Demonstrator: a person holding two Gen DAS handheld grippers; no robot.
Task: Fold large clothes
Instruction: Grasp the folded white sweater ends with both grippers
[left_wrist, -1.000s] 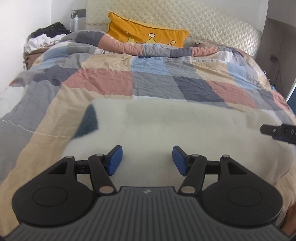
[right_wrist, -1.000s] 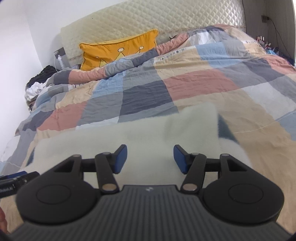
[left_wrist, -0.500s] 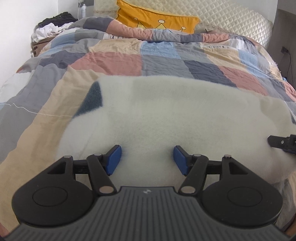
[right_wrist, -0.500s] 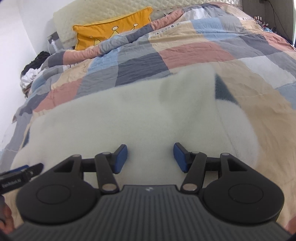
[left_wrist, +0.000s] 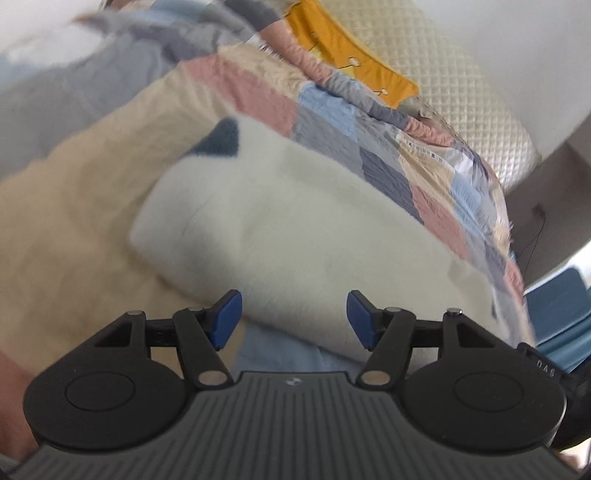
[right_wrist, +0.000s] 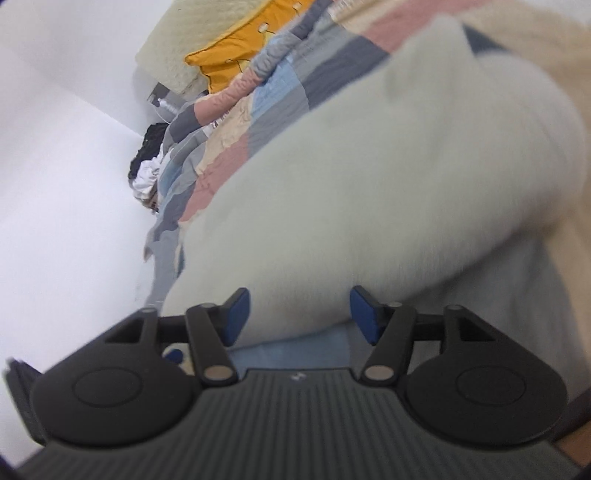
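From your left wrist, blur smears the patchwork quilt; the fluffy white garment lies folded on it, left gripper spread and empty. From your right wrist, the right gripper, just widening, frames the garment's near edge unclamped.

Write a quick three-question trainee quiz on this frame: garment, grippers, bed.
1. True or false: the white fleece garment lies on the checked quilt.
2. Which state fits the left gripper? A) shut on the garment B) open, nothing pinched C) holding the pillow
3. Fill in: the pillow by the padded headboard is ____ in colour.

Key
1. True. It rests on the quilt in both wrist views.
2. B. Its blue pads stand apart at the garment's near edge. The right gripper is open too; its jaws have just been opening, with no cloth pinched.
3. Yellow.
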